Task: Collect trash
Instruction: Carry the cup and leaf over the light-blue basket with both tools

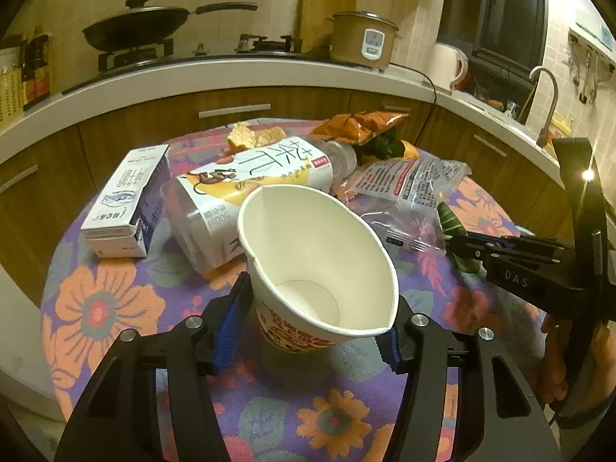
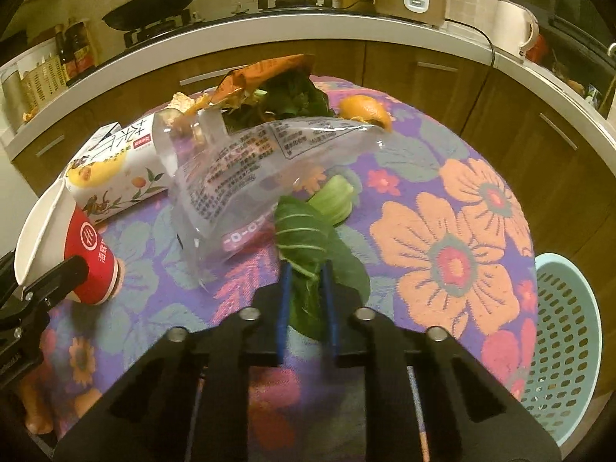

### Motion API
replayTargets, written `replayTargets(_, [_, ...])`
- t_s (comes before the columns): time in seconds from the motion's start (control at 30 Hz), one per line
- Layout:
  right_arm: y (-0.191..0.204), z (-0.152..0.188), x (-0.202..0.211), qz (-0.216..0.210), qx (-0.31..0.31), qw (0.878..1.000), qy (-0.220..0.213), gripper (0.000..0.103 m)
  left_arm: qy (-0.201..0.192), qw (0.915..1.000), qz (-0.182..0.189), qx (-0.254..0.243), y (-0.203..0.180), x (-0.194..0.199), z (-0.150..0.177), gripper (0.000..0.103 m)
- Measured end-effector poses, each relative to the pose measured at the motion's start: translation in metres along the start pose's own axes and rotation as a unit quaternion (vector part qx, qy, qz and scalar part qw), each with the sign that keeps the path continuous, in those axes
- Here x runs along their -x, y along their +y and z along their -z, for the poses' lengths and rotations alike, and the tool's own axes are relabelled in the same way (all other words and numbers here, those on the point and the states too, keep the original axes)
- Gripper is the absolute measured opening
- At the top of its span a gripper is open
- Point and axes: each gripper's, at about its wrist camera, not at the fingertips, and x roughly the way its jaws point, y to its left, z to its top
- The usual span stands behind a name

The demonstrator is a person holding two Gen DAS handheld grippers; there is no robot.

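My left gripper (image 1: 317, 308) is shut on a paper noodle cup (image 1: 319, 254), white inside and red outside, squeezing its rim oval just above the flowered tablecloth; the cup also shows at the left of the right wrist view (image 2: 84, 258). My right gripper (image 2: 306, 288) is shut on a dark green vegetable leaf (image 2: 308, 238) lying on the cloth. Behind them lie a clear printed plastic bag (image 2: 238, 177), a tea bottle (image 1: 246, 188), a white milk carton (image 1: 127, 200), an orange snack bag (image 1: 358, 125) and orange peel (image 2: 365, 109).
A round table with a flowered cloth (image 2: 454, 254) bears the trash. A light blue perforated basket (image 2: 566, 346) stands off the table's right edge. Behind runs a kitchen counter (image 1: 231, 73) with a wok, a rice cooker (image 1: 364, 40), a kettle and a sink tap.
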Motion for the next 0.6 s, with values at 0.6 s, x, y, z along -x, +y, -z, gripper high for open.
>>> replayTargets(0.6, [-0.072,0.042,0.085,-0.016,-0.103,0.991,-0.087,0.003,-0.056,0.9877,0.131,-0.064,-0.068,0.033,-0.02,0.054])
